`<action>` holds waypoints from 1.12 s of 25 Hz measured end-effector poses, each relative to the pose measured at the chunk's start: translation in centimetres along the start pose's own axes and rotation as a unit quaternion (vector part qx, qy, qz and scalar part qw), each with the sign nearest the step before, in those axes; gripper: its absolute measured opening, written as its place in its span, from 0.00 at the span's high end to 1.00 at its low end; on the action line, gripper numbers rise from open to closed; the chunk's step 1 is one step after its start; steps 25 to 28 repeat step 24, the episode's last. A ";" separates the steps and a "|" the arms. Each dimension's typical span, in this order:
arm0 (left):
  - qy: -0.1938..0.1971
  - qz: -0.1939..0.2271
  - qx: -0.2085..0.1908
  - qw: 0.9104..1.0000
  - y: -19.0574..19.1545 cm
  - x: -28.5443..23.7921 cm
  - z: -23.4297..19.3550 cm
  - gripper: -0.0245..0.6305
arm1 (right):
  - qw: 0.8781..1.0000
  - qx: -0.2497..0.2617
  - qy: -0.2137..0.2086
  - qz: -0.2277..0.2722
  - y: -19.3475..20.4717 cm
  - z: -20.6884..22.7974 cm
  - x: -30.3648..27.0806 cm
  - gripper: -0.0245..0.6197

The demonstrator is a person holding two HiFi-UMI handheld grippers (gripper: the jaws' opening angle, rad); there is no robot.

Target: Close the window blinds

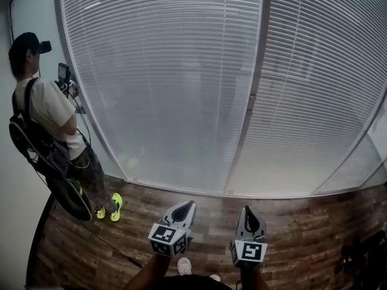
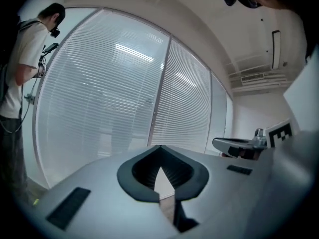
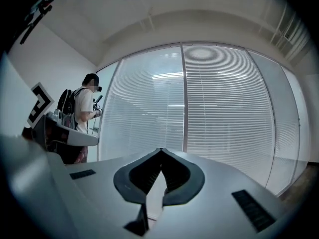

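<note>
White slatted window blinds hang lowered over the tall glass panes ahead, with a grey mullion between two panels. They also fill the left gripper view as blinds and the right gripper view as blinds. My left gripper and right gripper are held low near my body, side by side, well short of the blinds. Both point toward the window. The left gripper has its tips together with nothing between them, and so does the right gripper.
A person with a cap, a backpack and neon shoes stands at the left end of the window, holding a device. Dark wood flooring runs from my feet to the window base. A dark object lies at the right edge.
</note>
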State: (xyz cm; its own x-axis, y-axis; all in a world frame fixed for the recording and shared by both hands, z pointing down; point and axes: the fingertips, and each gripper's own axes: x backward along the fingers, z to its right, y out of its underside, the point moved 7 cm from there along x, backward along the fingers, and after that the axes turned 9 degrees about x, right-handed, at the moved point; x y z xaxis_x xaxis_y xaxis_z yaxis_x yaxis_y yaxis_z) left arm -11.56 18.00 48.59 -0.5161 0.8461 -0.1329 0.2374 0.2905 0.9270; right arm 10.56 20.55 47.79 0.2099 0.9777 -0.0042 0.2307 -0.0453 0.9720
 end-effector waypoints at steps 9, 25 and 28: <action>-0.043 0.010 -0.030 0.999 0.2 1.7 0.9 0.96 | 1.000 -0.006 -0.025 -0.009 0.1 0.5 1.3 0.96; -0.073 0.009 -0.057 0.996 0.1 2.7 -0.4 0.96 | 0.999 0.006 -0.031 -0.020 0.1 1.3 1.7 0.96; -0.073 0.009 -0.057 0.996 0.1 2.7 -0.4 0.96 | 0.999 0.006 -0.031 -0.020 0.1 1.3 1.7 0.96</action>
